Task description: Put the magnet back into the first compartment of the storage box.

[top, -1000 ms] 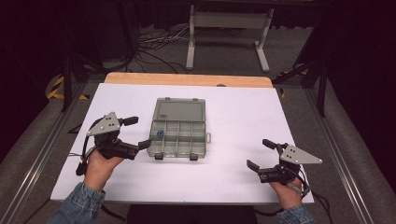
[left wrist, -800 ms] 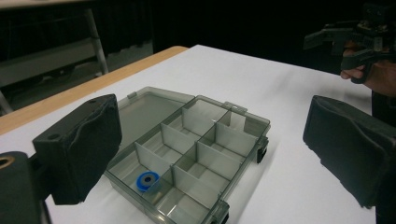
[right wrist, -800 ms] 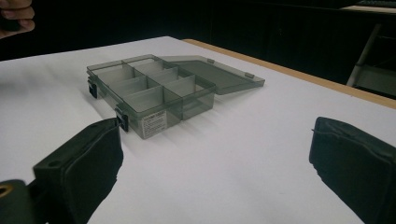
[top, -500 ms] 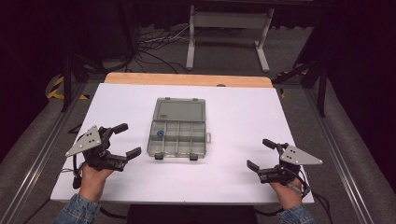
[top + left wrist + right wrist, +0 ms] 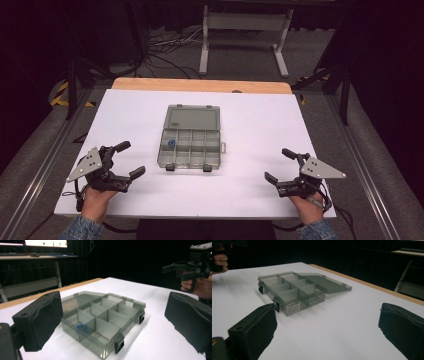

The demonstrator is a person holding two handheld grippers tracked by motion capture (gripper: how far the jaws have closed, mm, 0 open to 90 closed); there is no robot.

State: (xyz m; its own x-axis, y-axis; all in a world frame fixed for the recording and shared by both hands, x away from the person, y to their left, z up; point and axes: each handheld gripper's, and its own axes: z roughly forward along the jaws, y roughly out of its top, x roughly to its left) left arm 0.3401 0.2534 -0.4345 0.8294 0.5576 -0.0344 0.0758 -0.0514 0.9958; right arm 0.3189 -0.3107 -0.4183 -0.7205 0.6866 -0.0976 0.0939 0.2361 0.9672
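**Open organiser box, both grippers idle**

Lower left: left gripper (image 5: 120, 162), jaws spread, empty, probably parked. Centre: compartment box (image 5: 190, 147) on white table (image 5: 260, 130), lid (image 5: 193, 118) folded flat behind. Left gripper view shows a small blue ring (image 5: 82, 327), perhaps a washer, in one near compartment. Lower right: right gripper (image 5: 280, 166), jaws apart, empty.

A white table (image 5: 250, 115) has a wooden strip (image 5: 200, 85) along its far edge. Beyond it, on a grey floor, stands a white metal frame (image 5: 245, 21), with black cables (image 5: 165, 45) tangled to its left. Yellow-and-black tape (image 5: 62, 95) marks the floor at far left. Grey rails (image 5: 40, 170) run along both sides of the table. The left gripper view shows a lit screen (image 5: 46, 243) above a desk (image 5: 37, 257).
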